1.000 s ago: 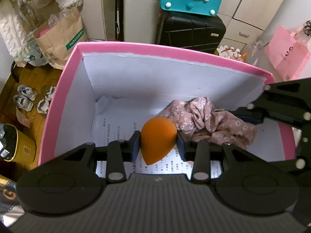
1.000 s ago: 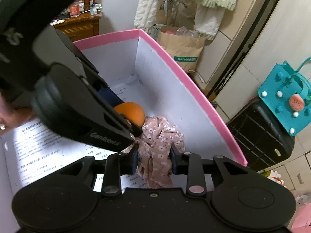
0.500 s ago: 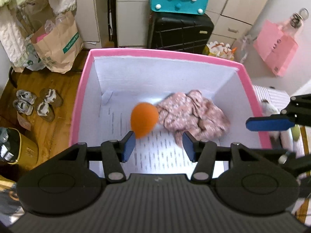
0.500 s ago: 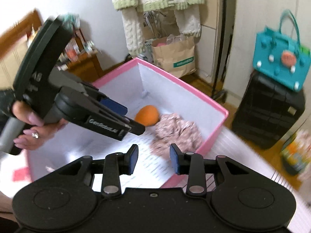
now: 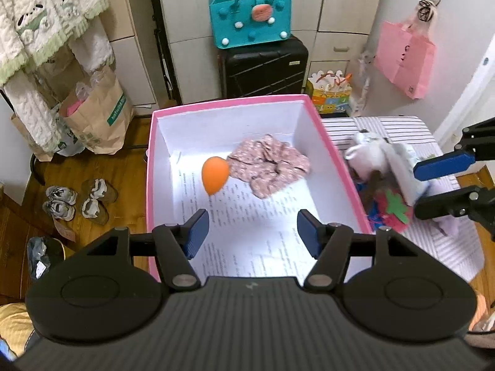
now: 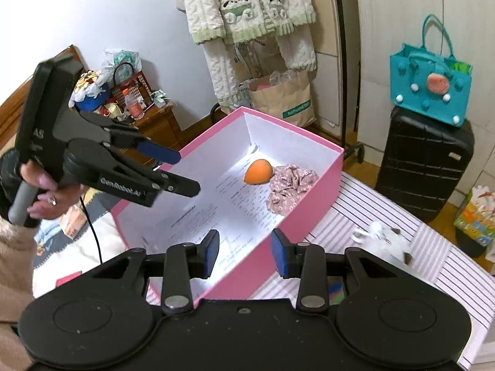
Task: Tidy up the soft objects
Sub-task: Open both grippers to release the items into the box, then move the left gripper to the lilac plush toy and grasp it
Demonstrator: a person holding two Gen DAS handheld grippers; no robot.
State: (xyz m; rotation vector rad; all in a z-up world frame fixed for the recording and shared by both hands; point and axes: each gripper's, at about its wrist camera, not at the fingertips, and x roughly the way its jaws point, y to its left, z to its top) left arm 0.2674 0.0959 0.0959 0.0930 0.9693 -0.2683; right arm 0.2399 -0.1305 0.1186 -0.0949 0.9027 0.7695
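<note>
A pink box with white inside holds an orange sponge egg and a pink floral cloth side by side. My left gripper is open and empty above the box's near part. My right gripper is open and empty over the box's right wall. A white plush toy and colourful soft things lie on the striped cloth right of the box.
A black suitcase with a teal felt bag stands behind the box. A brown paper bag and shoes are on the wooden floor to the left. A pink bag hangs at the right.
My left gripper let go of the orange egg and my right let go of the floral cloth. Both opened and drew back up out of the box.
</note>
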